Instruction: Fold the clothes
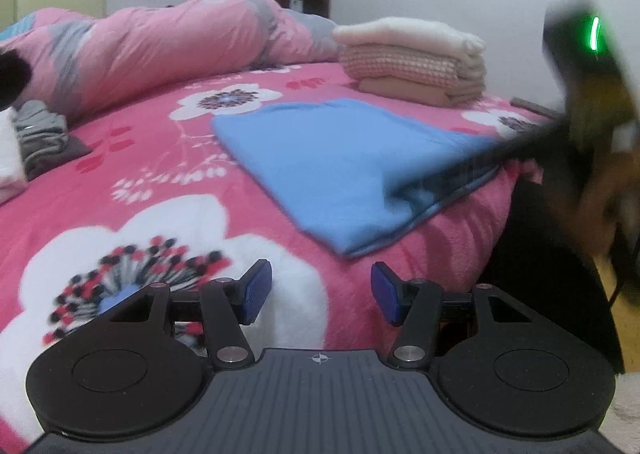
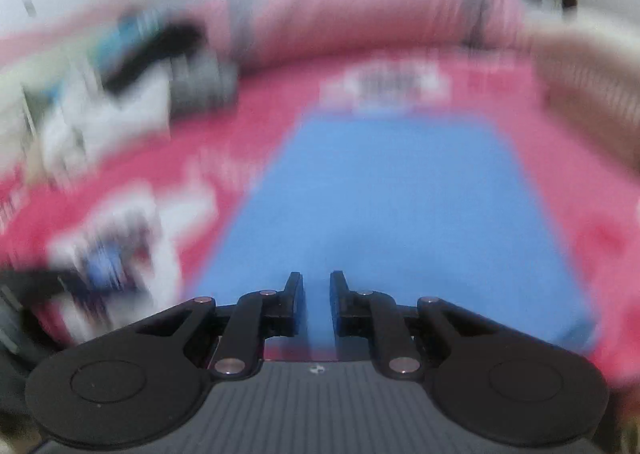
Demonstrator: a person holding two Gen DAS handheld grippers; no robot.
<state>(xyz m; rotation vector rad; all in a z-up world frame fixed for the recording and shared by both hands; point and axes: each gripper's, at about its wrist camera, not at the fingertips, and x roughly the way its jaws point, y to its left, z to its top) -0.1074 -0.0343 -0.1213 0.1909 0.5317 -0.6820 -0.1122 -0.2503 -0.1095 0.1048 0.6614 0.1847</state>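
In the left wrist view my left gripper (image 1: 321, 296) sits low in the frame with its jaws wide apart and nothing between them, over the pink flowered bedspread (image 1: 132, 181). The blue garment (image 1: 348, 161) lies right of centre as a flat rectangle, doubled at its near edge. My right gripper (image 1: 576, 101) is a blur at the right edge; I cannot tell its jaws from here. A stack of folded clothes (image 1: 416, 57) sits upper right, loose clothes (image 1: 40, 133) at far left. If I fold again, I would pinch both near corners evenly and carry them over level.

In the right wrist view, heavily blurred, the jaws of my right gripper (image 2: 316, 302) stand narrowly apart over the blue garment (image 2: 392, 189), gripping nothing.

I can read no brand, label or writing.
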